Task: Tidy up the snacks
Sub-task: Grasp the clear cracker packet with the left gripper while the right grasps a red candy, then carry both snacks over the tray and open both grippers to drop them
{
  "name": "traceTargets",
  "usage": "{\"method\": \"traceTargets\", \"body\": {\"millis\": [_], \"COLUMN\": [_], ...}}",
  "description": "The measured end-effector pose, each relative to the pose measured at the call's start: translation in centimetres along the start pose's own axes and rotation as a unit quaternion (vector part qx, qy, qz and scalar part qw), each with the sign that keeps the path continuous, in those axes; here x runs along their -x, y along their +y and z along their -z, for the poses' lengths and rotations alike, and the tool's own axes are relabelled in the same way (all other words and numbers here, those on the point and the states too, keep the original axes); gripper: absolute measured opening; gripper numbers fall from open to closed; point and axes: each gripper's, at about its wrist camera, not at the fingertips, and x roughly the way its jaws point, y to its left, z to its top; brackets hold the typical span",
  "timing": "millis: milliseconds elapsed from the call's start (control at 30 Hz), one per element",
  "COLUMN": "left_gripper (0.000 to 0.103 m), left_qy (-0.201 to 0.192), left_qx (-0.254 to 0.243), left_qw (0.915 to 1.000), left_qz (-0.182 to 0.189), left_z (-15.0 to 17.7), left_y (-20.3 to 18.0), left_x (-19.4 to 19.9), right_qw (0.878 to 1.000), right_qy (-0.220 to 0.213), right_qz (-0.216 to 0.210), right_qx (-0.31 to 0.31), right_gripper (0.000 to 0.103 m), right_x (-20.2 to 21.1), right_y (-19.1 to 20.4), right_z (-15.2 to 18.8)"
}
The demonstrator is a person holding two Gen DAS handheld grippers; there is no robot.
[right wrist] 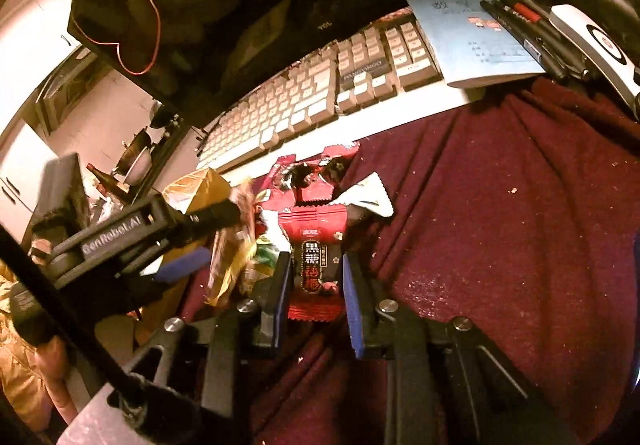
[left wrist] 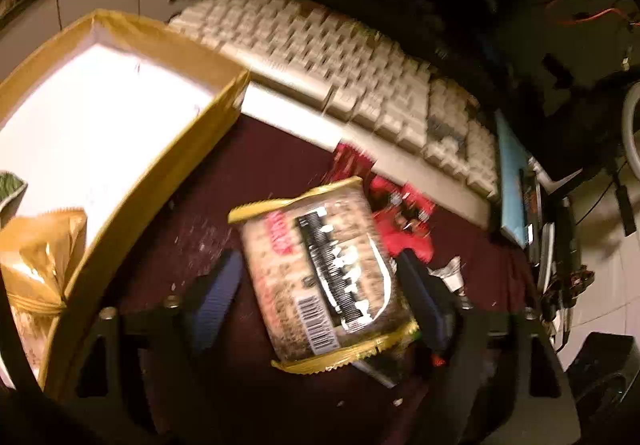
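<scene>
In the left wrist view my left gripper (left wrist: 320, 277) is shut on a speckled brown snack packet with gold ends (left wrist: 324, 273), held above the maroon cloth. A gold-rimmed white box (left wrist: 160, 165) lies to its left, with a gold packet (left wrist: 36, 257) inside. In the right wrist view my right gripper (right wrist: 316, 277) is shut on a red and black snack packet (right wrist: 316, 257). More red packets (right wrist: 316, 169) and a white wrapper (right wrist: 368, 197) lie just beyond it. The left gripper's fingers (right wrist: 212, 213) show at left with its packet (right wrist: 232, 253).
A beige keyboard (right wrist: 304, 105) runs along the back of the maroon cloth (right wrist: 500, 225). A blue notepad (right wrist: 476, 41) with pens (right wrist: 532, 29) sits at back right. A dark monitor base (right wrist: 280, 5) stands behind. Red packets (left wrist: 404, 221) lie by the left gripper.
</scene>
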Motion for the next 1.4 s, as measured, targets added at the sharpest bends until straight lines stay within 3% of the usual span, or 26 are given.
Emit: {"method": "traceTargets", "body": {"millis": [100,267,500,633,767,867,1000,1067,1133,1267,1333,1400], "left_gripper": [0.071,0.071,0.071,0.071,0.071,0.071,0.071,0.071,0.071,0.071,0.071,0.071], "left_qy": [-0.003,-0.026,-0.108,-0.155,-0.206,-0.227,-0.225,-0.206,-0.186,-0.132,-0.119,-0.11], "left_qx": [-0.015,-0.02,-0.022,-0.016,-0.015,-0.004,0.01,0.007,0.011,0.009,0.008,0.009], "left_qw": [0.9998,0.9995,0.9914,0.9843,0.9772,0.9737,0.9739,0.9765,0.9743,0.9843,0.9854,0.9865], "left_qz": [-0.009,0.003,0.07,0.084,0.05,0.017,-0.027,-0.063,-0.126,-0.116,-0.121,-0.121], "left_z": [0.3,1.9,4.5,4.8,3.3,1.2,-2.5,-4.3,-5.5,-6.2,-6.0,-6.2], "left_y": [-0.1,0.8,2.0,4.3,7.4,10.7,15.9,18.0,19.4,21.0,21.3,21.5], "left_x": [-0.5,1.2,8.2,13.4,17.4,18.9,18.2,16.3,14.0,10.7,10.0,9.4], "right_qw": [1.0,1.0,0.997,0.992,0.985,0.979,0.978,0.979,0.979,0.976,0.972,0.97], "right_qy": [-0.005,-0.02,-0.045,-0.033,-0.009,0.03,0.074,0.088,0.086,0.104,0.095,0.101], "right_qz": [-0.005,-0.024,-0.058,-0.098,-0.128,-0.142,-0.123,-0.1,-0.056,-0.009,0.023,0.025], "right_qx": [0.002,-0.001,0.025,0.077,0.118,0.142,0.15,0.155,0.174,0.19,0.214,0.219], "right_gripper": [0.024,0.024,0.024,0.023,0.024,0.024,0.024,0.024,0.024,0.024,0.024,0.024], "right_x": [0.2,0.8,2.7,3.5,1.8,-1.9,-7.2,-9.9,-11.5,-13.5,-13.5,-13.7], "right_y": [0.1,-0.3,1.8,6.8,12.2,16.7,20.0,21.4,22.3,22.4,22.8,22.9], "right_z": [0.0,0.0,0.2,0.1,-0.5,-1.1,-1.4,-1.1,-0.5,1.1,2.2,3.0]}}
